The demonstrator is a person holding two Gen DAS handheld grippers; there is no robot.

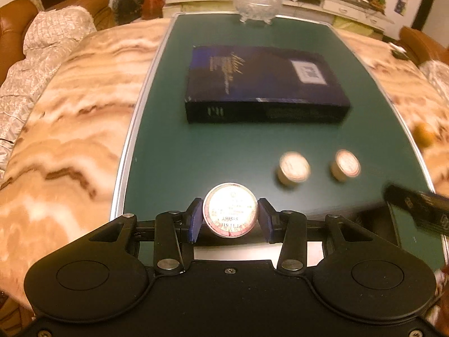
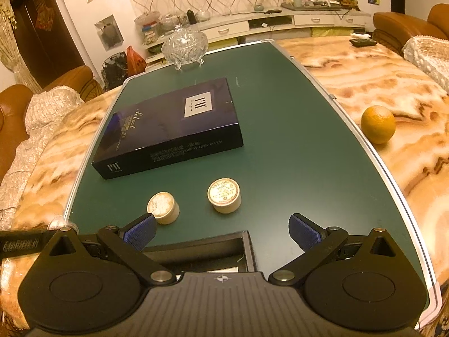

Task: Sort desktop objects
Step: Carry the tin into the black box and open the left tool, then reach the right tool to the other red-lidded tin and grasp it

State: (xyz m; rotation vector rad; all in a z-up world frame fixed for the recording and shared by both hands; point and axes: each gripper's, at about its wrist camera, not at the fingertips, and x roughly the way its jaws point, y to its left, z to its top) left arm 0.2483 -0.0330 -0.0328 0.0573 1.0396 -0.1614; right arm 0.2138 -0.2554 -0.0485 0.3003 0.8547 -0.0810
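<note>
Above green board, left claw grips tin.

Both wrist cameras look steeply down along their fingers, close over the shared green board and dark box.

The left claw is a matte black plastic body with 2 rounded lobes, each carrying a shallow circular recess. 4 black link arms fan up from it, pinned with flat silver rivets, and a small cross-head screw sits at the centre of the near edge. Its fingers end in blue ribbed pads.

The right claw has the same black 2-lobed shape, with a ribbed grey centre panel bearing a small cross-shaped mark. Its link arms carry silver rivets, and its fingertips wear blue dimpled pads.
</note>
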